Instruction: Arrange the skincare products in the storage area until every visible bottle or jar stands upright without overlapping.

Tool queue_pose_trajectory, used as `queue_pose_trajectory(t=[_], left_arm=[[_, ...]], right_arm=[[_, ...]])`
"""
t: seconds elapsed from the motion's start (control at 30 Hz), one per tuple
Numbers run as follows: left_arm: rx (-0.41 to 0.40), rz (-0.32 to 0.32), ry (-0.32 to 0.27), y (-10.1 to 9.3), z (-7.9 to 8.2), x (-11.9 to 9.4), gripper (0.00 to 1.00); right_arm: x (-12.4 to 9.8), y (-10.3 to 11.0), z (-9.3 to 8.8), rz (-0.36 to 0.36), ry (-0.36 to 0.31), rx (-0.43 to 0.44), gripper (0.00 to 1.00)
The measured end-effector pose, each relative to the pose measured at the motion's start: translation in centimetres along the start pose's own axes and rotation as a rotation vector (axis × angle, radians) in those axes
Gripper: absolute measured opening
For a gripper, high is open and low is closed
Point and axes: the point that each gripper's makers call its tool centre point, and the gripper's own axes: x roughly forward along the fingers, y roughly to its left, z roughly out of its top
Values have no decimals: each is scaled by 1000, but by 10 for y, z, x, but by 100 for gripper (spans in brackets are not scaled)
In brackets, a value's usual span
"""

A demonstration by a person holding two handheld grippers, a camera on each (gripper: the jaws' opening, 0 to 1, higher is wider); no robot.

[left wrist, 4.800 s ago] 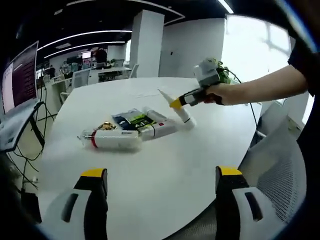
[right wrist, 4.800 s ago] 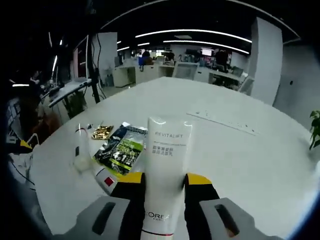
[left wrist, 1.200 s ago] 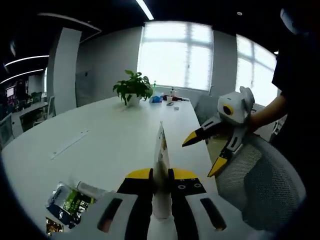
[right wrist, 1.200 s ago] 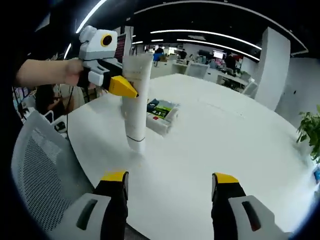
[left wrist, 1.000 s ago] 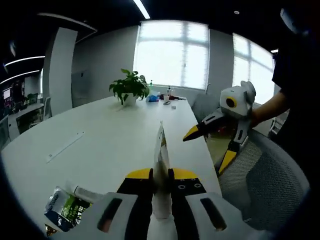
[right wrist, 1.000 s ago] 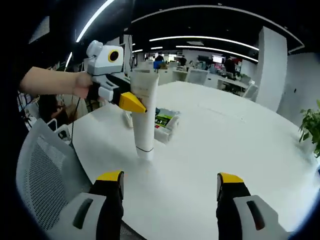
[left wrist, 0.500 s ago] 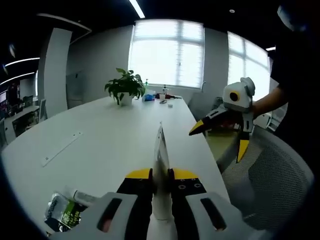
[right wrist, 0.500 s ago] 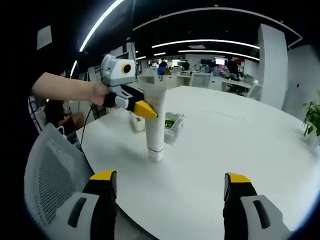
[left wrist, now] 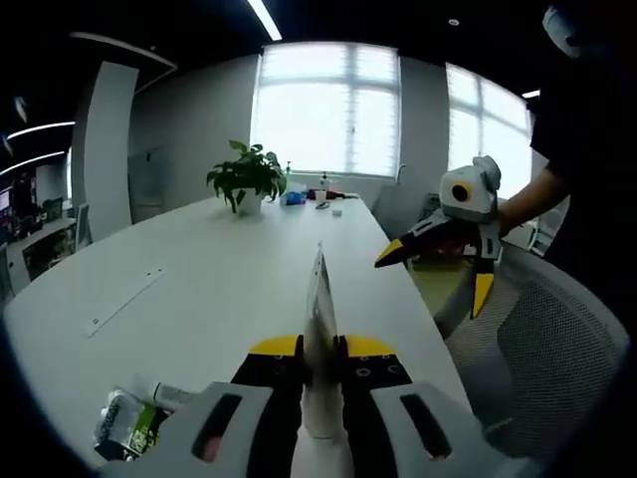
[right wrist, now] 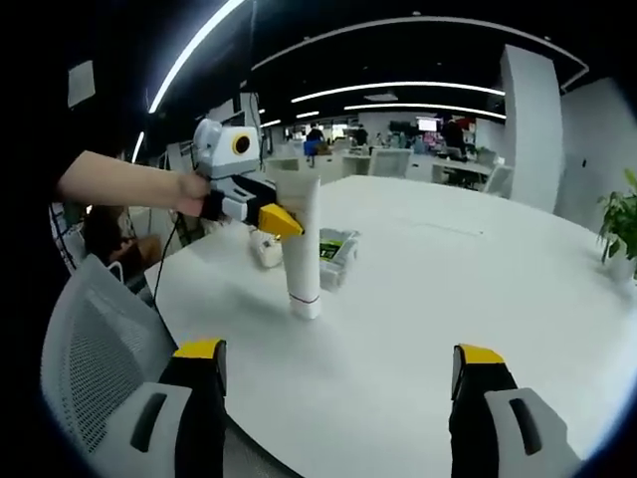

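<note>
White office table (right wrist: 418, 299) fills both views. At frame centre we see our left gripper (left wrist: 318, 360) clamped on the upright tube (right wrist: 302, 249); our right gripper (right wrist: 333, 373) hangs wide apart, holding nothing. Packets (right wrist: 336, 247) lie behind.

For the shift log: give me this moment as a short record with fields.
surface: white table
tube: white tube, upright, cap down on the table
left claw: shut on the tube, gripping its upper part
right claw: open, empty, apart from the tube
other products: green pack and a white bottle lying behind the tube
background: potted plant at the table's far end; mesh chair at the near edge
task state: not done, items behind the tube are not upright
</note>
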Motion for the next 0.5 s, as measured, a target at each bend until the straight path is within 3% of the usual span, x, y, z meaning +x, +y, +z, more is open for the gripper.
queue_pose_trajectory(t=[0.27,0.5], left_arm=[[4,-52,0,-3,-4,-2,8],[-5,-52,-2,-5,-3,-3,9]], right_arm=[[-1,-4,-4,-18,13,15,99],[-2,-7,-5,-42,28,8,96]])
